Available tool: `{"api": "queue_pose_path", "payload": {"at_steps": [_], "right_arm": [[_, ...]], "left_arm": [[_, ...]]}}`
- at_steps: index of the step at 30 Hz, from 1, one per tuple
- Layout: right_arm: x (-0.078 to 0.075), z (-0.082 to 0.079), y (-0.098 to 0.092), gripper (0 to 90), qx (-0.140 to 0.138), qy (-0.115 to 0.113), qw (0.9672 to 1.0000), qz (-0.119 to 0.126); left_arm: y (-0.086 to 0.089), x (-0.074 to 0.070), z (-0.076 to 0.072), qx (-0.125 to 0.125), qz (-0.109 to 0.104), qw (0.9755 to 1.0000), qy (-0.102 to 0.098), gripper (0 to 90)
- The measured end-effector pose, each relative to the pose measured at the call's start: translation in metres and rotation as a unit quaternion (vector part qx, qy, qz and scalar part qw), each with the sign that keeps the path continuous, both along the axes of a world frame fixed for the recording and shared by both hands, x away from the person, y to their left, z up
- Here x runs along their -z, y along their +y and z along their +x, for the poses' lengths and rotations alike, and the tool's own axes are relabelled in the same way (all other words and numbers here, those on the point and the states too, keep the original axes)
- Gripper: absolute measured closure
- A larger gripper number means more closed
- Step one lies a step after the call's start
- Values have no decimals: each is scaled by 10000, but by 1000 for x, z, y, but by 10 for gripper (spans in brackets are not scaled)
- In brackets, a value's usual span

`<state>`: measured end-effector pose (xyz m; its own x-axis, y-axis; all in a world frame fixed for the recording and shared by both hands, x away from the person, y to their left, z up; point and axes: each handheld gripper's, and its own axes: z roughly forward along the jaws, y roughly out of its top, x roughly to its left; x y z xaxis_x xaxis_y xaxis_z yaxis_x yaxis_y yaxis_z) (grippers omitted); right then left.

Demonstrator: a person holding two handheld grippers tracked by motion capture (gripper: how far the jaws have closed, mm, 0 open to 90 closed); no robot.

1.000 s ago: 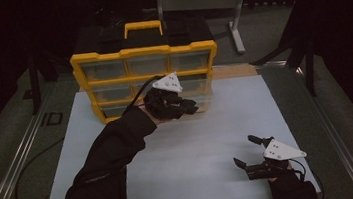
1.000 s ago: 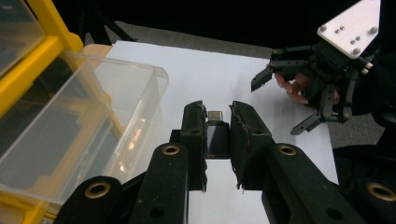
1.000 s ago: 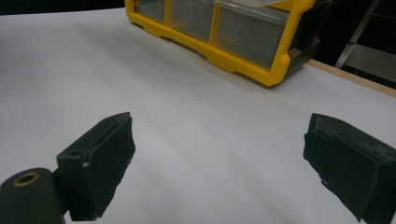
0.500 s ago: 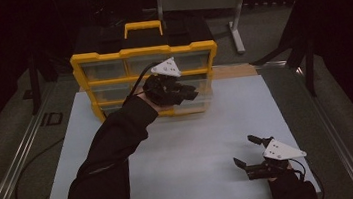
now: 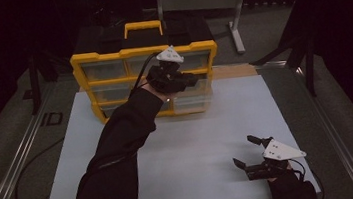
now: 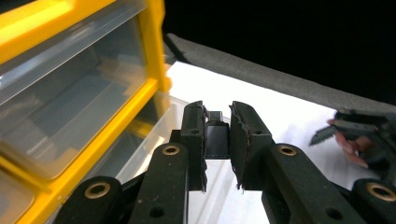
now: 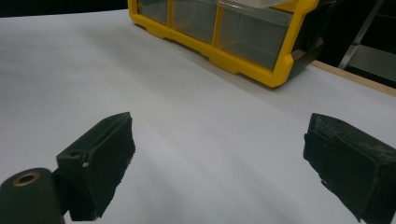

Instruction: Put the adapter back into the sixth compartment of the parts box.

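Observation:
A yellow organizer (image 5: 147,77) with clear drawers stands at the back of the white table. One clear drawer (image 5: 192,101) at its lower right is pulled out. My left gripper (image 5: 192,81) hovers in front of the organizer's right side, above that drawer. In the left gripper view my left gripper (image 6: 217,122) is shut on a small black part (image 6: 217,140), with the open drawer (image 6: 154,135) below it. My right gripper (image 5: 246,152) rests near the table's front right, open with nothing between its jaws. From the right gripper view, my right gripper (image 7: 219,168) looks toward the organizer (image 7: 243,58).
A white board (image 5: 195,147) covers the table. A grey rail (image 5: 7,174) runs along its left side and a dark padded strip along its right. A metal stand (image 5: 214,4) rises behind the organizer. A cable (image 5: 35,161) trails off the left edge.
My left gripper has risen and shifted right, closer to the organizer's front, still shut on the black part. The right gripper has stayed put.

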<state>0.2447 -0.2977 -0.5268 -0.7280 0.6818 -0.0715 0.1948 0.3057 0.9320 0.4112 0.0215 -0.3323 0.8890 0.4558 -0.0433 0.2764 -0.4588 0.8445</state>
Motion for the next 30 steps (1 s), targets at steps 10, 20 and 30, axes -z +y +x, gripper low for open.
{"api": "queue_pose_path", "payload": {"at_steps": [10, 20, 30], "right_arm": [[0, 0, 0, 86, -8, 3, 10000, -9], [0, 0, -1, 86, -10, -23, 10000, -19], [0, 0, -1, 86, -14, -22, 10000, -6]], "left_arm": [[-6, 16, 10, -387, 167, 9989, 199, 768], [-11, 32, 17, -602, 447, 9963, 429, 767], [-12, 32, 16, -740, 457, 9953, 429, 531]]}}
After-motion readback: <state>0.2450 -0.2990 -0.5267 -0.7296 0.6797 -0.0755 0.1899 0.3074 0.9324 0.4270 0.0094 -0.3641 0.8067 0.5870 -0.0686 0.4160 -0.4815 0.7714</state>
